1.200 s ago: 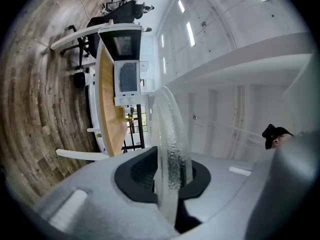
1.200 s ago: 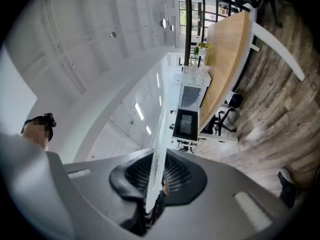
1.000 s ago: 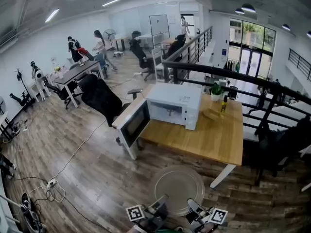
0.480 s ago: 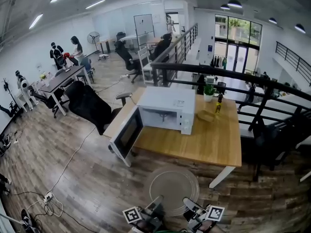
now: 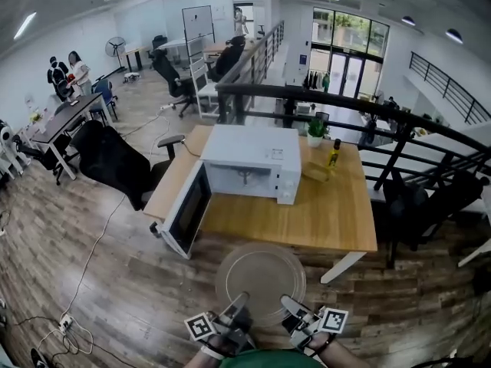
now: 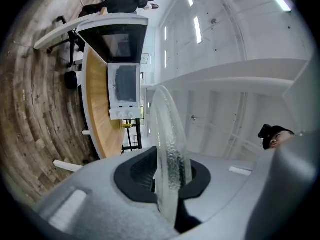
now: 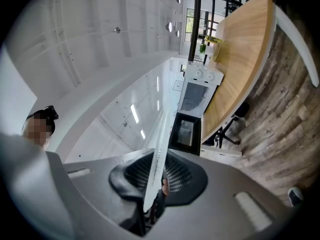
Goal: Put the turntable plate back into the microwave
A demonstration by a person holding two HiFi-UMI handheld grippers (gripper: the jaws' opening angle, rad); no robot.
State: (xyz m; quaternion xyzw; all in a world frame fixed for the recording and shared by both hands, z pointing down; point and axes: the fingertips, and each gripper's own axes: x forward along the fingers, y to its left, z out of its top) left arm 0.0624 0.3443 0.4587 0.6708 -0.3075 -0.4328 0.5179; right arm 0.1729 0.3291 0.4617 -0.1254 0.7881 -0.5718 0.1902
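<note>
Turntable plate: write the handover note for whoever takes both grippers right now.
Left gripper: shut on the near-left rim of the glass turntable plate.
Right gripper: shut on the plate's near-right rim.
Plate: held roughly flat between the two grippers, over the wooden floor, short of the table.
Microwave: on the table, its door swung open to the left, the cavity facing the plate.
Done: door open, plate gripped on both sides.
Left: carry the plate to the cavity, seat it inside, release both grippers.

The turntable plate (image 5: 259,274) has its near rim hidden by the left hand-held gripper (image 5: 241,299) and right hand-held gripper (image 5: 288,304).
</note>
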